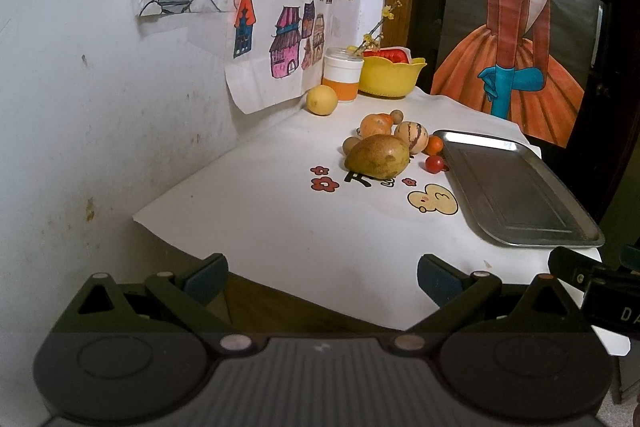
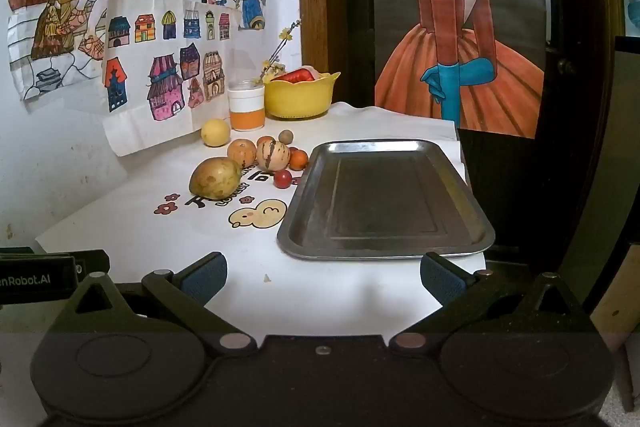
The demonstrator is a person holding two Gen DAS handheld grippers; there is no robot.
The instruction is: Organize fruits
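White-covered table (image 2: 320, 291) in a corner hung with coloured drawings, fruit heaped beside a bare steel tray (image 2: 384, 251).

At the heap's front lies a large green-brown mango (image 2: 216, 177), with an orange fruit (image 2: 241, 151) and a striped melon (image 2: 273, 155) just behind it, a small red tomato (image 2: 283, 179) and a small orange (image 2: 298, 159) nearest the tray's left rim, and a yellow lemon (image 2: 215, 133) apart toward the wall. Behind them stand an orange-banded cup (image 2: 247, 107) and a yellow bowl (image 2: 300, 99). Both tools hang back at the near edge: the left gripper (image 1: 322, 277) and the right gripper (image 2: 323, 277) each have their jaws spread wide, holding nothing.
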